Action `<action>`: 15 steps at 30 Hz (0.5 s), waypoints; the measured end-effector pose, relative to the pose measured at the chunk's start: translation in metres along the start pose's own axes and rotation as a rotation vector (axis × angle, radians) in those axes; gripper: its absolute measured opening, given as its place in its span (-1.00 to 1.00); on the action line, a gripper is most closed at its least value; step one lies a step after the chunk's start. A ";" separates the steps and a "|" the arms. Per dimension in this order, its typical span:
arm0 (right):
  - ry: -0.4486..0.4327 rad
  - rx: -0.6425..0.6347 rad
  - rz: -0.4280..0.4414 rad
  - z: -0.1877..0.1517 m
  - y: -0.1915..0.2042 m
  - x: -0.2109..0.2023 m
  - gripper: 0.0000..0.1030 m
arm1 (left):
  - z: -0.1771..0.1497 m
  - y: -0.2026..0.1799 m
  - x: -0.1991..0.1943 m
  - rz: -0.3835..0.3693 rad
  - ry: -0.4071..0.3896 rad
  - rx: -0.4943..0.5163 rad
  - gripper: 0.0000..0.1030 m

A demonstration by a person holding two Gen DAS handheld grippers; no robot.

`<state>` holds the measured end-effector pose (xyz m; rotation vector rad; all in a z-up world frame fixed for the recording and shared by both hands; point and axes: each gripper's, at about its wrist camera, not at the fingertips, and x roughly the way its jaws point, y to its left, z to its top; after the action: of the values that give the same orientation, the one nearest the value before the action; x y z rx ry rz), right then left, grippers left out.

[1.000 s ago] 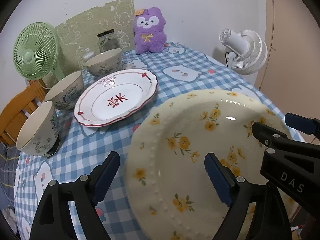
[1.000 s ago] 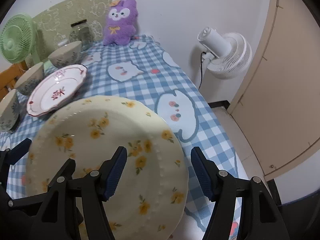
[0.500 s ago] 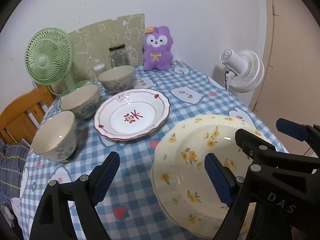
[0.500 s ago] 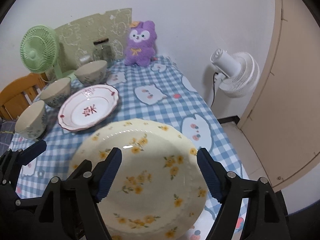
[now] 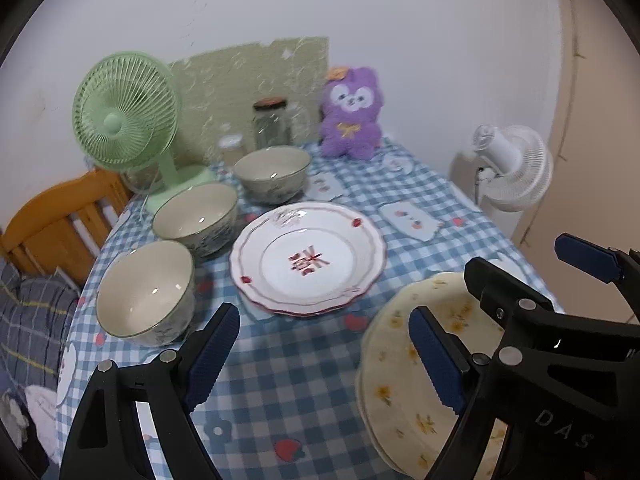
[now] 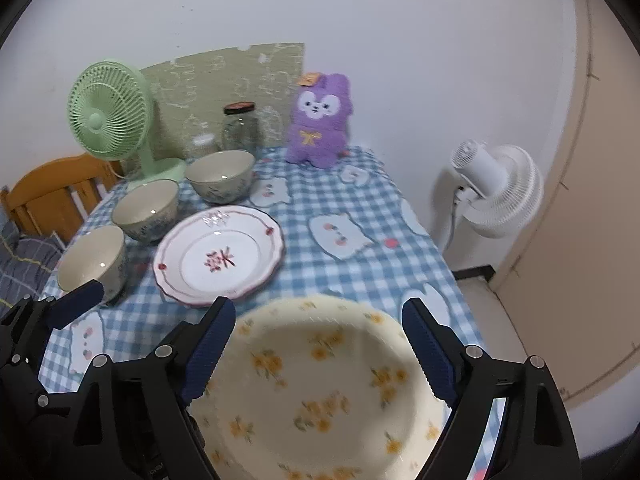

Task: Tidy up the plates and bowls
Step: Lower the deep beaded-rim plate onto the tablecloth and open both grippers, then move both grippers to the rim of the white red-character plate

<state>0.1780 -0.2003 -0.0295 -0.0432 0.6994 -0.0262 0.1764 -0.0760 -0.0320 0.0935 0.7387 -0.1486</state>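
A cream plate with yellow flowers (image 6: 320, 384) lies at the near right of the table; it also shows in the left wrist view (image 5: 404, 384). My right gripper (image 6: 316, 352) is open above it, jaws wide apart. My left gripper (image 5: 324, 356) is open and empty over the checked cloth to its left. A white plate with a red rim (image 5: 308, 258) sits mid-table. Three cream bowls stand in a row at the left: near (image 5: 146, 292), middle (image 5: 196, 216), far (image 5: 273, 174).
A green desk fan (image 5: 126, 120), glass jars (image 5: 272, 126) and a purple plush toy (image 5: 352, 114) stand along the back wall. A white floor fan (image 5: 510, 168) stands off the table's right edge. A wooden chair (image 5: 60, 220) is at the left.
Both grippers have pulled back and up from the table, so more of it shows. The yellow-flowered plate now lies flatter and lower in view.
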 end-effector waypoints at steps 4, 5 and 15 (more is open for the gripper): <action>0.007 -0.015 0.074 0.015 0.006 0.020 0.72 | 0.012 0.010 0.015 0.016 0.011 -0.022 0.71; 0.008 -0.020 0.090 0.020 0.007 0.025 0.72 | 0.014 0.011 0.017 0.021 0.010 -0.024 0.71; 0.068 -0.048 0.165 0.069 0.023 0.060 0.72 | 0.052 0.034 0.039 0.105 0.042 -0.159 0.71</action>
<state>0.2690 -0.1777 -0.0166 -0.0311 0.7702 0.1478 0.2449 -0.0531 -0.0193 -0.0167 0.7835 0.0123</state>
